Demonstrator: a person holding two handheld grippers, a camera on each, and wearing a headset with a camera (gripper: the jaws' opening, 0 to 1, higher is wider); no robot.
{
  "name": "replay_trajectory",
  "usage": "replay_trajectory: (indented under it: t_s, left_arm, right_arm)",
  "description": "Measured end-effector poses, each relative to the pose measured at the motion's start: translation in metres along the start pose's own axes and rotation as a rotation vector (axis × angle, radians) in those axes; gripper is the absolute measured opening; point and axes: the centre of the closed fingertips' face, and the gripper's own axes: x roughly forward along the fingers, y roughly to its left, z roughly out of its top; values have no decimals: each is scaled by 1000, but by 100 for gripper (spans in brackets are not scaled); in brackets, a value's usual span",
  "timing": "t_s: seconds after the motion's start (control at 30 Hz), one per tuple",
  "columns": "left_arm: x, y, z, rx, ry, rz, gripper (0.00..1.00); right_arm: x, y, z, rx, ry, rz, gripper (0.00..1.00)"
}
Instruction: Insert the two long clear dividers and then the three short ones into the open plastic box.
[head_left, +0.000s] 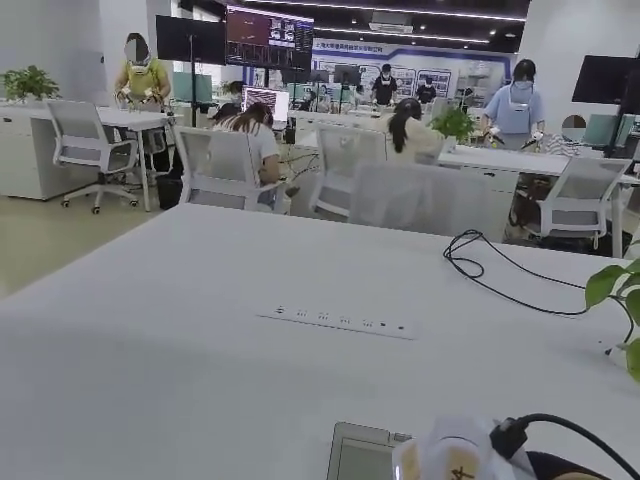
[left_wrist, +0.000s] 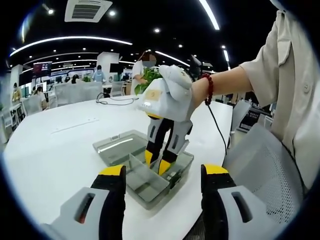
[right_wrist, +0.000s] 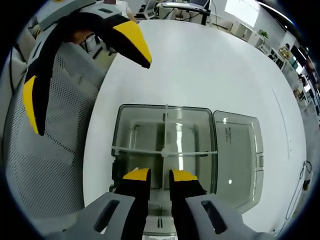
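We count two claws: one left claw (right_wrist: 87, 85) and one right claw (right_wrist: 160, 176). There's one open plastic box (right_wrist: 116, 130) with one lid (right_wrist: 237, 150), and inside we can make out two clear dividers (right_wrist: 165, 125) crossing. Can't tell if there are more. The tabletop (head_left: 200, 300) has one power strip (head_left: 336, 322) and one black cable (head_left: 500, 270), and we spot three leafy plants (head_left: 30, 80).

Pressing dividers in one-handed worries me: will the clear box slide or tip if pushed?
The box probably slides easily: thin, light-looking plastic on a smooth white table. Tipping seems unlikely, since it sits low and wide with its lid lying open flat beside it.
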Motion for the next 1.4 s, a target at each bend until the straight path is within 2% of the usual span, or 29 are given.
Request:
replay_trajectory:
  t_s: [0.33,0.7,0.83,1.0,1.13,1.4]
  left_arm:
    - [-1,2,2,-6,-12,11,66]
    - [0,4,3,-11,-15,23,74]
    - [1,4,1,-8,-6,26,79]
    - [1,4,3,-18,-19,33,83]
    - [1,4,0,-15,0,35,82]
    - [1,4,-1,-14,3,40,82]
  right_arm:
    - [-20,5,10,40,-78,4,28]
    - [-48,6,-10,63,-90,-31,37]
    - [-57,7,-24,83,-86,-44,40]
    - [-69,8,-46,109,-86,-68,43]
    - [-77,9,-64,133,-80,-77,45]
    - [-87,12,-112,183,-29,-100,46]
